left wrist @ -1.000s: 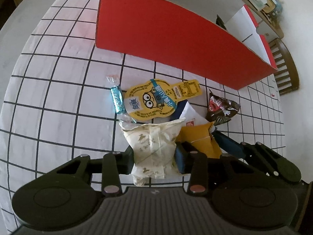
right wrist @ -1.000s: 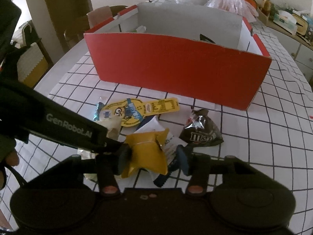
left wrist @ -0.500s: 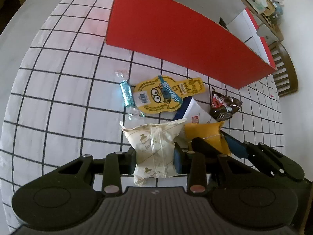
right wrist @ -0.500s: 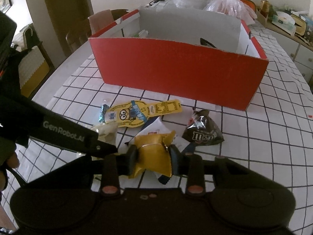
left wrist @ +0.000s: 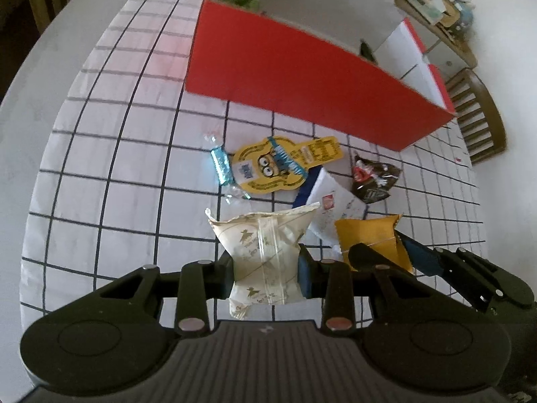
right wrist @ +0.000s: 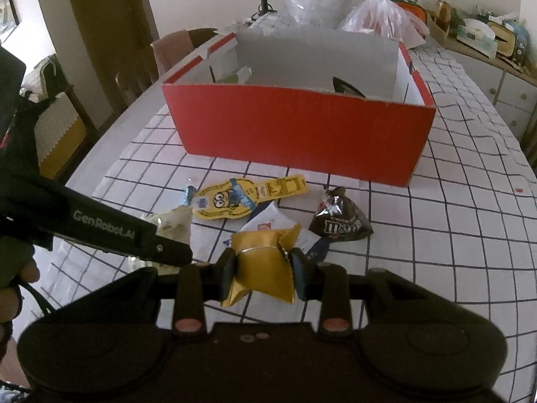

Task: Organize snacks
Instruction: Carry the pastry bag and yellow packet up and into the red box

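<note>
Pinching cream packet (left wrist: 263,262) in left hand-held gripper (left wrist: 265,265), gold packet (right wrist: 263,268) in right hand-held gripper (right wrist: 263,268)

In my right wrist view the red box (right wrist: 302,134) spans the middle and its front wall blocks any straight path forward. Its open top is clear. Between me and it lie the yellow cartoon card (right wrist: 241,198), the brown chocolate pouch (right wrist: 339,225) and a white packet (right wrist: 268,221). Bare checked tablecloth (right wrist: 453,235) at right gives free passage; the left gripper (right wrist: 100,231) crowds the left.
</note>
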### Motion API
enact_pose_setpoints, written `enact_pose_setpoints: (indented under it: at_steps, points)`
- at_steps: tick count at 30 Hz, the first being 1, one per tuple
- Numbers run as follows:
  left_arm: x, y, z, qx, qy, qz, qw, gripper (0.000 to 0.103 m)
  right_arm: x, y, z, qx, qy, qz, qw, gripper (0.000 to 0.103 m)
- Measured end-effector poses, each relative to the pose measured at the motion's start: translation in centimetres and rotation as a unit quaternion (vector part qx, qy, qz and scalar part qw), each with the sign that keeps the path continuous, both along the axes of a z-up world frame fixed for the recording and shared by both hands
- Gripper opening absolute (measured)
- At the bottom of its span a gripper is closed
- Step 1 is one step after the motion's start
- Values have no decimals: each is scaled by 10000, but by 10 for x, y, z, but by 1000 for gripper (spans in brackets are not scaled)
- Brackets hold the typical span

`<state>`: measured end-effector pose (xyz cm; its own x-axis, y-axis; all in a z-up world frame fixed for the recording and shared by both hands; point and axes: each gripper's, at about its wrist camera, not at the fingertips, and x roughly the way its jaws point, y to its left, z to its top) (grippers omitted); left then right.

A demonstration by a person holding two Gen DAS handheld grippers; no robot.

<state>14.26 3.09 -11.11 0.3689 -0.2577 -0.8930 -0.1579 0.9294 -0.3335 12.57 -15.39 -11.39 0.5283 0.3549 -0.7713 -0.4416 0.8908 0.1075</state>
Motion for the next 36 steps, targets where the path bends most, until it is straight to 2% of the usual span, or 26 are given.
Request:
enact_pose_setpoints:
  at_steps: [9,18,28,36]
  points:
    - [-3,-4,36,141,-350,-57,9993,35,-6,-4,30,193,-212,-24,9996,33]
    - [6,-6,76,275,-850,-120,9959,35,5,-12,65,338,-642,-102,9973,33]
    - [32,-4,113,613,-1389,-127,9883,35,36,-17,89,369,-1042,-260,9935,33]
    - [67,-5,125,973,-1478,-190,9840,35,77,-24,92,388,-1073,-527,9921,33]
